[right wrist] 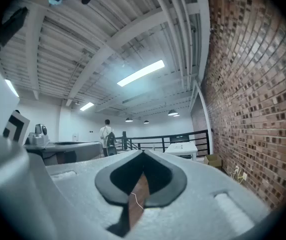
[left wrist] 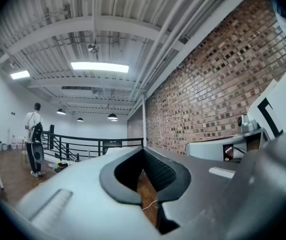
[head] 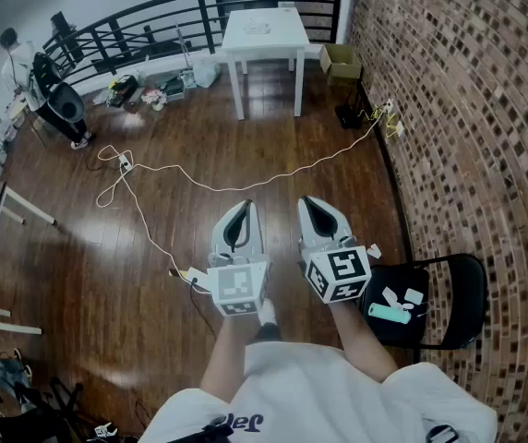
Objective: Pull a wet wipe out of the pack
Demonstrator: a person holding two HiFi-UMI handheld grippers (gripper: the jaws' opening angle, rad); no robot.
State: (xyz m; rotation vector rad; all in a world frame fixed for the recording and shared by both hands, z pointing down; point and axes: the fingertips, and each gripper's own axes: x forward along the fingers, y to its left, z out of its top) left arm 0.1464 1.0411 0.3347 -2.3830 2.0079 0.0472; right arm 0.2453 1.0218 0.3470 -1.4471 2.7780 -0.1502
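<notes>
Presently we note the brick wall (head: 467,109) running just beside the black chair (head: 412,280), and the white table (head: 264,33) well beyond that chair along the wall. Near the chair's left, the left gripper (head: 243,205) and right gripper (head: 308,202) are held level, side by side, each with jaws closed together on nothing. A teal pack (head: 389,314) lies on the chair seat among white scraps (head: 402,296).

Too small for us to identify: teal thing (head: 389,314) and white bits (head: 402,296) on the chair (head: 395,280), items on white table (head: 282,37), clutter (head: 149,91) by railing (head: 153,24).
</notes>
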